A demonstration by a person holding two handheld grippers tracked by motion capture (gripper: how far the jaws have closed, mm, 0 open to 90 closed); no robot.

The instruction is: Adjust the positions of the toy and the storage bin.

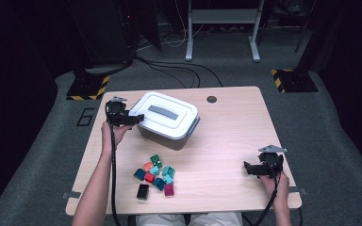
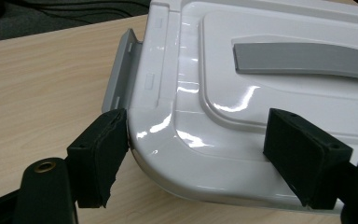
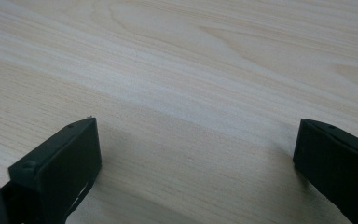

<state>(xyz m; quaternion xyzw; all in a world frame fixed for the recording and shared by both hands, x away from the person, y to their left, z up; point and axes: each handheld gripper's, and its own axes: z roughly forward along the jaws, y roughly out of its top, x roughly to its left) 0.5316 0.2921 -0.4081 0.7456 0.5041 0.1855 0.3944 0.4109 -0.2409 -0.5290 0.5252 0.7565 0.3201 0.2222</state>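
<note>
White lidded box [image 1: 168,120] near desk's far edge, left of centre; lid still on; left gripper [image 2: 193,154] released, jaws straddling lid's corner, one pad touching it; right gripper [image 3: 196,158] released at near right corner; blocks [image 1: 154,175] loose near front edge, none boxed; judged barely started.

You're at a light wooden table [image 1: 235,136] with a round cable hole [image 1: 211,99], on grey carpet [image 1: 339,141]. Beyond: dark room, white desk frame [image 1: 222,28], loose cables [image 1: 179,70], two hazard-striped stand bases [image 1: 88,87].
</note>
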